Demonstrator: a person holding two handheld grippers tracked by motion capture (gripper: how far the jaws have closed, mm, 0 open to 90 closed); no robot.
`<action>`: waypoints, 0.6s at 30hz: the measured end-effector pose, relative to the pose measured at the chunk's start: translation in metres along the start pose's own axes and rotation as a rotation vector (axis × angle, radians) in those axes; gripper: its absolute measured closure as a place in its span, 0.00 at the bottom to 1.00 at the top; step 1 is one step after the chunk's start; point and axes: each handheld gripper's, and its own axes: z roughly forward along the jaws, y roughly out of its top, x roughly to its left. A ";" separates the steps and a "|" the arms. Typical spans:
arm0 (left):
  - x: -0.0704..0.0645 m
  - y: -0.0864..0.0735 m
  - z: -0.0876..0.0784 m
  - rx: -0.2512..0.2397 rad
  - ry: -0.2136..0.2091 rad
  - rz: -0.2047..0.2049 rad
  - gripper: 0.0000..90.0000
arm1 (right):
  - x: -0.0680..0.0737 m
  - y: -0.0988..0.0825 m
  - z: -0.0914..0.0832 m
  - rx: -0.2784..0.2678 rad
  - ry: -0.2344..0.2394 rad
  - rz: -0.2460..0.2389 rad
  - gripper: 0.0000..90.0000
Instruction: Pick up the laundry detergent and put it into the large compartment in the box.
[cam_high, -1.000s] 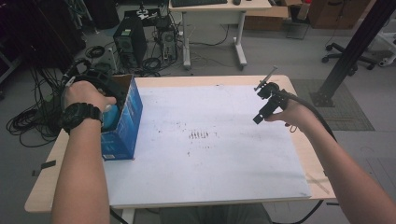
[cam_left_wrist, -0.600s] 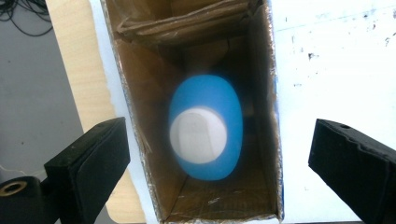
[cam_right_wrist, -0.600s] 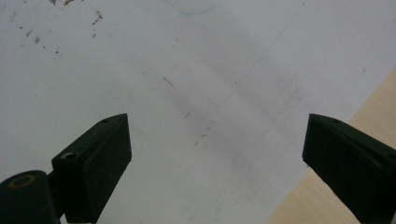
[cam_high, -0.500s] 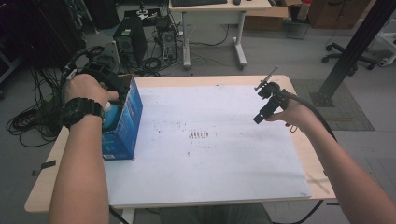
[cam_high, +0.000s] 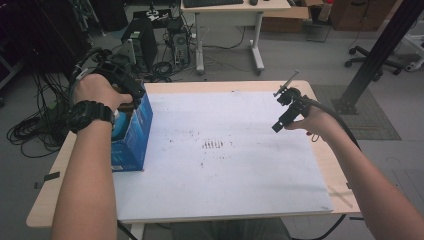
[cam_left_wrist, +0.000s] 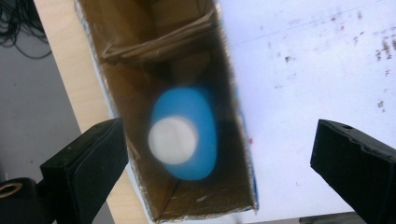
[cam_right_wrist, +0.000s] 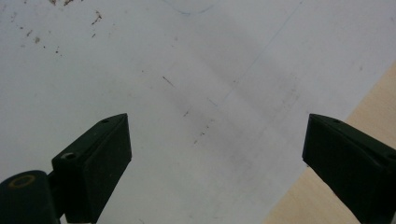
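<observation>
- High view, looking down on my worktop (cam_high: 320, 165): a white sheet (cam_high: 225, 160) covers most of it, with bare wood along the left and right edges.
- An open-topped blue carton (cam_high: 131, 137) stands upright at the left edge of the sheet, about midway along that side.
- Left gripper view, looking straight down into the carton: a blue bottle (cam_left_wrist: 187, 135) with a white cap (cam_left_wrist: 173, 140) stands inside, against the wall nearest the sheet. The picture is blurred.
- My left gripper (cam_left_wrist: 219, 163) hangs above the carton mouth. Its fingers have just been opening and now stand wide apart, with nothing pressed between them; the bottle sits below, untouched.
- My right gripper (cam_high: 286, 107) hovers over the right part of the sheet, near the right edge, with fingers spread wide and empty.
- Handling, as I judge it: the bottle looks like smooth rigid plastic, probably light and a little slippery. The cap and neck offer the only reachable hold. The thin cardboard carton may tip or slide.
</observation>
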 end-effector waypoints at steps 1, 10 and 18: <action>-0.002 0.001 -0.001 -0.002 0.001 0.010 0.05 | 0.000 0.000 0.000 0.000 -0.001 0.002 0.09; -0.018 0.009 -0.009 -0.011 -0.006 0.083 0.05 | -0.001 -0.002 -0.003 -0.006 -0.002 0.006 0.09; -0.033 0.016 -0.012 -0.017 -0.008 0.150 0.05 | -0.002 -0.002 -0.004 -0.008 -0.001 0.009 0.09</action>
